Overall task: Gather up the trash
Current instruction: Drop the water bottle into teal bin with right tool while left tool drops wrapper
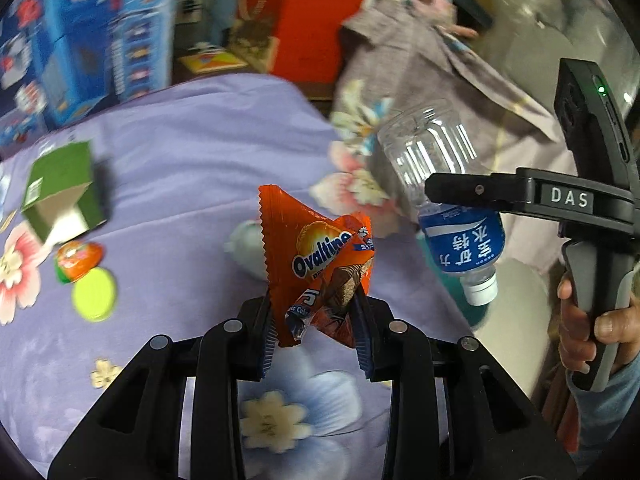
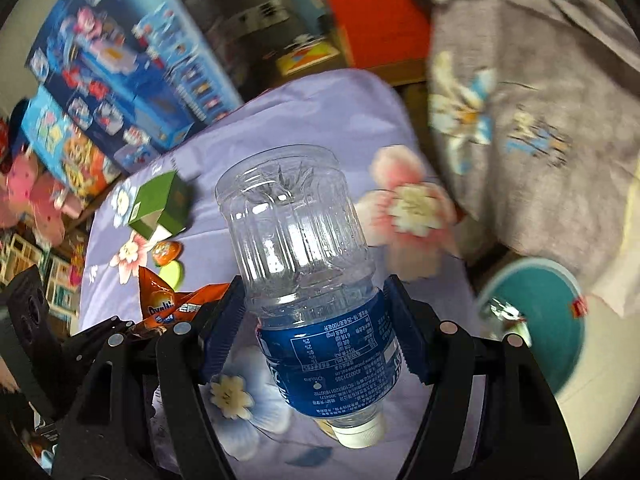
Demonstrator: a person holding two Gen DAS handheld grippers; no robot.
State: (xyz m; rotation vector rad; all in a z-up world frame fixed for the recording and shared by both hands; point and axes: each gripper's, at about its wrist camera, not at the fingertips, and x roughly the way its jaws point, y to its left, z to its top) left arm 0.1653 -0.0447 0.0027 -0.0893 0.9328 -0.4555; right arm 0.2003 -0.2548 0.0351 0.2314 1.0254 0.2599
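Observation:
My left gripper [image 1: 314,320] is shut on an orange Ovaltine wrapper [image 1: 316,252] and holds it above the purple floral cloth [image 1: 192,160]. My right gripper [image 2: 316,320] is shut on an empty clear plastic bottle [image 2: 296,232] with a blue label, cap pointing down. The bottle also shows in the left wrist view [image 1: 436,160], held by the right gripper [image 1: 440,192] at the right. The wrapper shows at the left of the right wrist view [image 2: 168,304].
On the cloth lie a green carton [image 1: 60,188], an orange-green wrapper [image 1: 76,260] and a yellow-green lid [image 1: 94,296]. A teal bin [image 2: 548,320] stands low at the right past the cloth's edge. Blue toy boxes [image 2: 120,72] and a grey garment [image 2: 540,80] are behind.

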